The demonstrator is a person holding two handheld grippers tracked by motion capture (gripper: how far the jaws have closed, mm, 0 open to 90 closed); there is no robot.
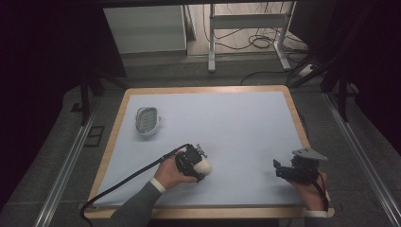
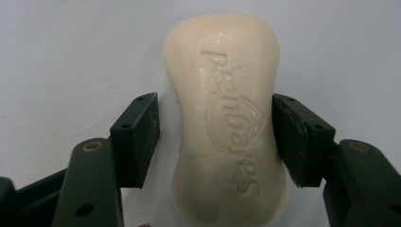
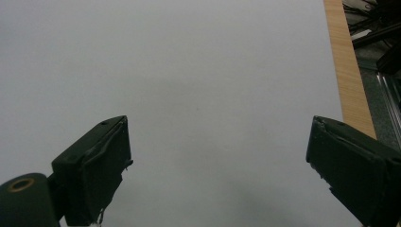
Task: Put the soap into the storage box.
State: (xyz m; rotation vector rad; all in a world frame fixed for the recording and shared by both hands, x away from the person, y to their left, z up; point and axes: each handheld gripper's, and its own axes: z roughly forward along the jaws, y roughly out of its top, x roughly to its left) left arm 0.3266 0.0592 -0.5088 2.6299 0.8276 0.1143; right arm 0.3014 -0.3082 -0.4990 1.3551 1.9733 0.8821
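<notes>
Left gripper straddled the soap near the desk's near edge; right gripper stood wide open and empty.

On inspection I found the soap lying flat on the pale mat, embossed side up, left of centre along the near edge of the desk. My left gripper's jaws stood on either side of the bar's narrow waist: the one on the right of the left gripper view lay against the bar or very nearly so, the other showed a narrow gap, so I recorded no firm grip. My right gripper hovered over bare mat near the near right corner, jaws spread wide, nothing between them. A soap dish sat well apart, toward the far left corner.
</notes>
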